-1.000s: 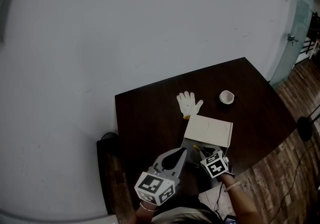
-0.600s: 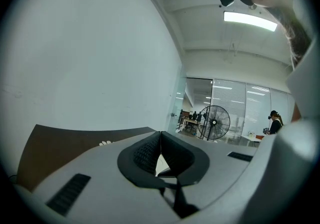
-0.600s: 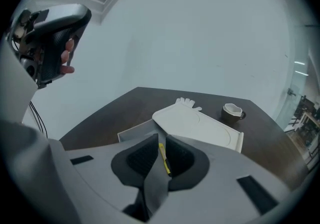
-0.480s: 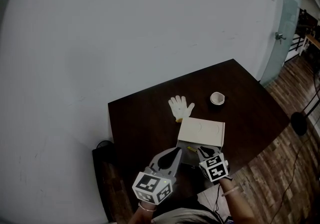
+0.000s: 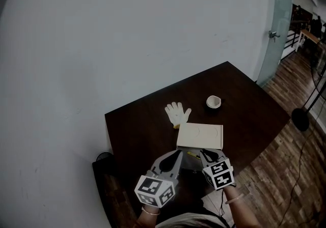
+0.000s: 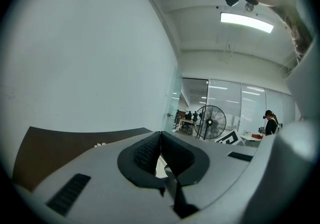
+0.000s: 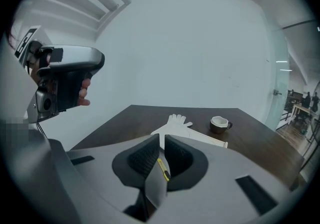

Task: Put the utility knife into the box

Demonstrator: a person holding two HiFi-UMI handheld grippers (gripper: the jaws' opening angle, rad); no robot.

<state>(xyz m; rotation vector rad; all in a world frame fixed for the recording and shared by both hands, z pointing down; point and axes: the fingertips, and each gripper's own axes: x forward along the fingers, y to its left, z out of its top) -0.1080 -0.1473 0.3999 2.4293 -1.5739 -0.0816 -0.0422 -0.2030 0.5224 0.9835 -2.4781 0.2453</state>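
At the near edge of the tabletop [image 5: 133,129] we find the box [image 5: 199,136] with its lid thrown back. The knife [image 7: 161,167] seems to lie inside it already, a yellow sliver seen through the gap of the right tool [image 7: 161,139]. That tool hangs just above the box. Its jaws have just been closing and now stand narrow, with the knife showing between them but, as far as we can judge, lying below them and not pinched. The left tool [image 6: 160,134] sits beside it, tips together on nothing. So we read the placing as done, and the step in hand is to get the right tool clear. Next we need a straight lift that does not catch the box wall or nudge the knife. Shutting the lid may follow.
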